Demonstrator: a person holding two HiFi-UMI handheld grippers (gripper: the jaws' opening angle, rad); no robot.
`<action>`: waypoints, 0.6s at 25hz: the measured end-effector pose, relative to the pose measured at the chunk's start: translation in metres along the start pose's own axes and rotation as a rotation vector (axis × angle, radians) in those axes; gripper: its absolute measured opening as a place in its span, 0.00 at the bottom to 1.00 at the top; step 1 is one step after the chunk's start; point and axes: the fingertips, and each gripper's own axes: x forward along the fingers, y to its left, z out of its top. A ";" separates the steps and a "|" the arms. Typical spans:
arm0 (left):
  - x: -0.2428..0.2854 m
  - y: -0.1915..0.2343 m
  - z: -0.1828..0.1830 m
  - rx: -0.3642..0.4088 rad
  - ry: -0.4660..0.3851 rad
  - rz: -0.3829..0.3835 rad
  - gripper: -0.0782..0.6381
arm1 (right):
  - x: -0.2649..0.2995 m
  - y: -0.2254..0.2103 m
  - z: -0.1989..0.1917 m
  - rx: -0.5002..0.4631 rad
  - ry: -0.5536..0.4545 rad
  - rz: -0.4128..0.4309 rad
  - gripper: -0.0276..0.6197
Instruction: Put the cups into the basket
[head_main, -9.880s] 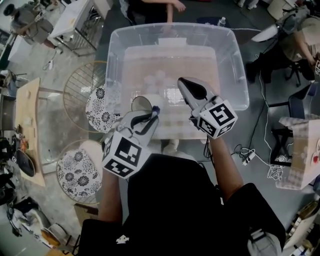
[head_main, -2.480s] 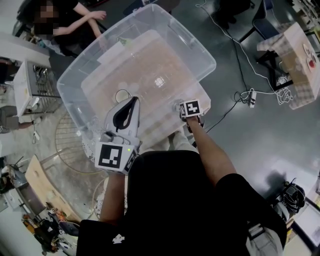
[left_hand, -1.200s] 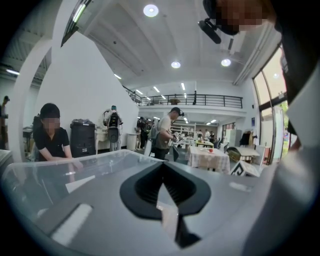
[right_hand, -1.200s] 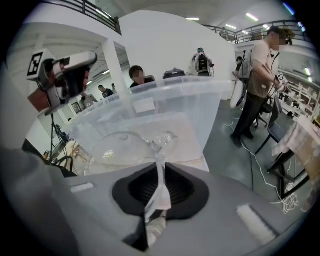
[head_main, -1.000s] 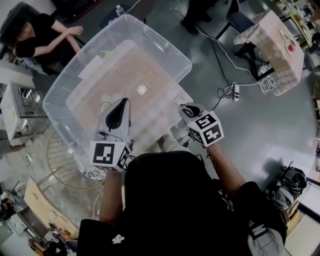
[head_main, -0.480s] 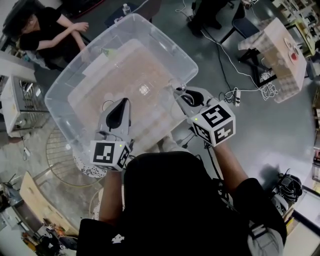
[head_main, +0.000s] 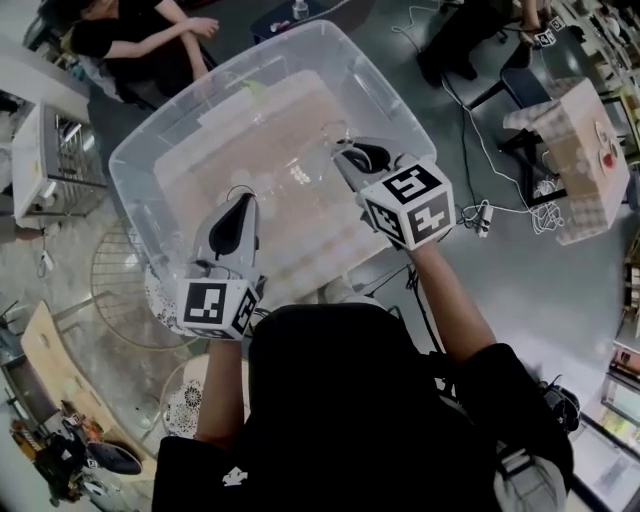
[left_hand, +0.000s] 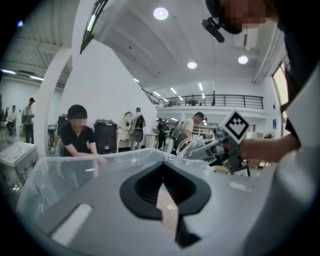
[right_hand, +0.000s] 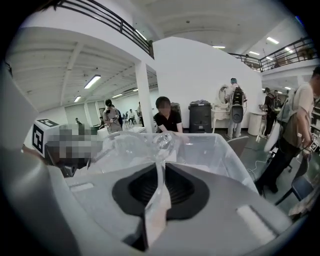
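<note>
**Basket.** The basket (head_main: 388, 82) is a large clear plastic tub with a pale floor. It stands in front of the operator and fills the centre of the head view. Its clear wall also shows in the left gripper view (left_hand: 75, 172) and the right gripper view (right_hand: 220, 150).

**Right gripper.** The right gripper (head_main: 341, 156) reaches over the right part of the basket's opening, with its marker cube (head_main: 405, 205) on the near side. In its own view the claw (right_hand: 159, 172) is pinching the thin wall of a clear cup (right_hand: 145, 142). The wall runs down the slit between the two black pads, and the cup body sits just past the tips. From the head view the cup (head_main: 335, 132) shows only as a faint ring over the basket's interior. The left gripper view shows the same cup (left_hand: 192, 147) at the tip of the right gripper, at about rim level.

**Left gripper.** The left gripper (head_main: 241, 203) lies over the near left part of the basket and points toward the far side. Its claw (left_hand: 163, 172) is pressed together with nothing between the pads.

**Surroundings.**
- A seated person (head_main: 150, 30) in black leans on the far side of the basket.
- A round wire rack (head_main: 115, 290) stands on the floor to the left.
- A power strip (head_main: 482, 215) with its cable lies on the floor to the right.
</note>
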 end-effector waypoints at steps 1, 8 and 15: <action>-0.004 0.006 -0.001 -0.004 0.000 0.014 0.12 | 0.009 0.001 0.002 -0.007 0.010 0.010 0.09; -0.030 0.041 -0.005 -0.026 0.000 0.114 0.12 | 0.077 0.013 -0.003 -0.052 0.120 0.077 0.09; -0.043 0.065 -0.009 -0.047 -0.005 0.177 0.12 | 0.142 0.016 -0.035 -0.143 0.279 0.091 0.09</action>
